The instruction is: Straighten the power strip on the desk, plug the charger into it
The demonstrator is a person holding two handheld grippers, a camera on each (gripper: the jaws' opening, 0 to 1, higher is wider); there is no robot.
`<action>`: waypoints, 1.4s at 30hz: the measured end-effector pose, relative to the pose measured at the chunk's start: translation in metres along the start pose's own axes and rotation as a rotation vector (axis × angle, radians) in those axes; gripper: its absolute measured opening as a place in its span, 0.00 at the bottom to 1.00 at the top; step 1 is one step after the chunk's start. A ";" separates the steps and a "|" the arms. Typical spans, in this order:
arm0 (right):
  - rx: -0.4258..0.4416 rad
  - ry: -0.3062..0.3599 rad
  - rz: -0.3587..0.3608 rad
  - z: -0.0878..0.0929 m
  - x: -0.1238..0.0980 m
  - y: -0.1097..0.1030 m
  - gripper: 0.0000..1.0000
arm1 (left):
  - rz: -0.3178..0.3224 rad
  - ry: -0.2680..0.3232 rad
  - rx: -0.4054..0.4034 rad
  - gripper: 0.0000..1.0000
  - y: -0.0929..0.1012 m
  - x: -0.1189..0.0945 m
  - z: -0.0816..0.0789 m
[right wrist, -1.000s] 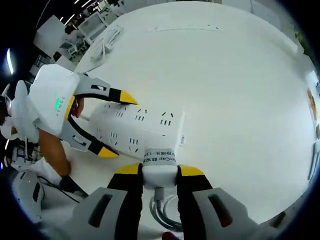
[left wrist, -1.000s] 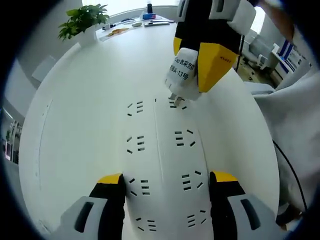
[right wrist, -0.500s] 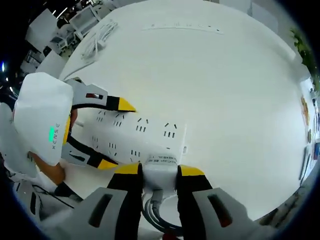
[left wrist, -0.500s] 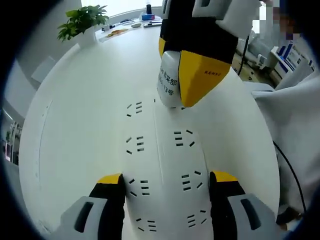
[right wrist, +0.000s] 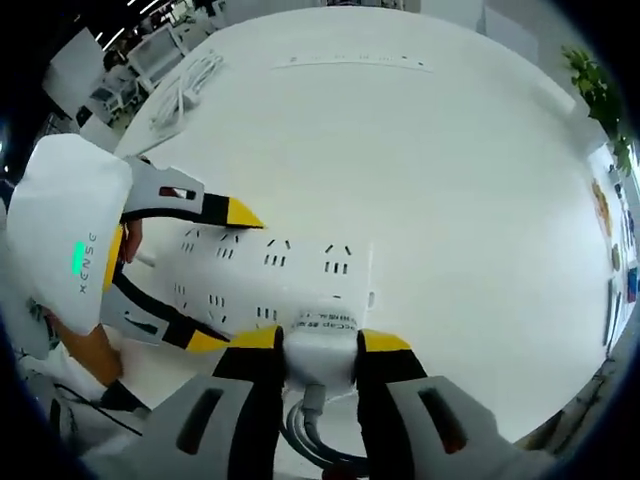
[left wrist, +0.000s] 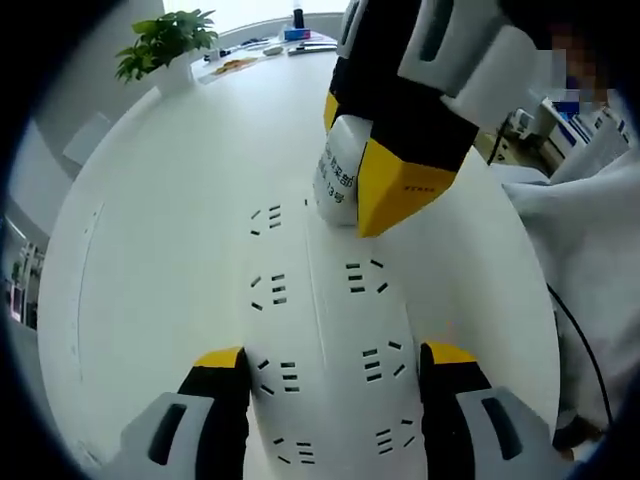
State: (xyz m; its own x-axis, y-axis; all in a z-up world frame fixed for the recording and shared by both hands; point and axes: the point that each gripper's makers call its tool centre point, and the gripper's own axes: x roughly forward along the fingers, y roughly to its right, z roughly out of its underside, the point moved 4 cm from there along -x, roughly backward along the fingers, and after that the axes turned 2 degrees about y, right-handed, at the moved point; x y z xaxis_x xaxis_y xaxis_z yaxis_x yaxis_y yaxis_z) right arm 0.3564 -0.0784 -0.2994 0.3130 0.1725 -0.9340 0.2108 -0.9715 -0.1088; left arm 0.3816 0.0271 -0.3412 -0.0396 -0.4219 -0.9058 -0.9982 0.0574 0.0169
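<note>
The white power strip (left wrist: 325, 330) lies on the white desk (left wrist: 150, 200) and runs away from me between the jaws of my left gripper (left wrist: 335, 368), which clamps its near end from both sides. My right gripper (left wrist: 357, 160) is shut on a white charger (left wrist: 338, 185) with a printed label. The charger stands upright on the strip's far right socket, its prongs out of sight. In the right gripper view the charger (right wrist: 322, 322) sits between my right gripper's (right wrist: 322, 350) jaws, pressed against the power strip (right wrist: 270, 265). Its cable (right wrist: 305, 425) trails below. The left gripper (right wrist: 225, 277) holds the strip's other end.
A potted plant (left wrist: 165, 45) and several small items (left wrist: 290, 40) stand at the desk's far edge. A second power strip (right wrist: 350, 62) and a coiled white cable (right wrist: 195, 80) lie farther off on the desk. A person's white sleeve (left wrist: 590, 230) is at the right.
The right gripper has lowered the charger onto the strip's far socket. Its prongs, visible a second ago, are now hidden. The left gripper has stayed put on the strip.
</note>
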 end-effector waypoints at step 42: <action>-0.270 0.303 -0.012 0.000 -0.033 -0.002 0.44 | 0.003 0.018 0.001 0.70 0.000 -0.002 0.007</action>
State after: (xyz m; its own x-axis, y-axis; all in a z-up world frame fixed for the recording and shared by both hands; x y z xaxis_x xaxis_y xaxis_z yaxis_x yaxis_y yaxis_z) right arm 0.3463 -0.0825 -0.2683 0.5592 0.2627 -0.7863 0.4393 -0.8982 0.0123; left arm 0.3818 0.0348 -0.3421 -0.0433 -0.4376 -0.8981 -0.9981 0.0592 0.0193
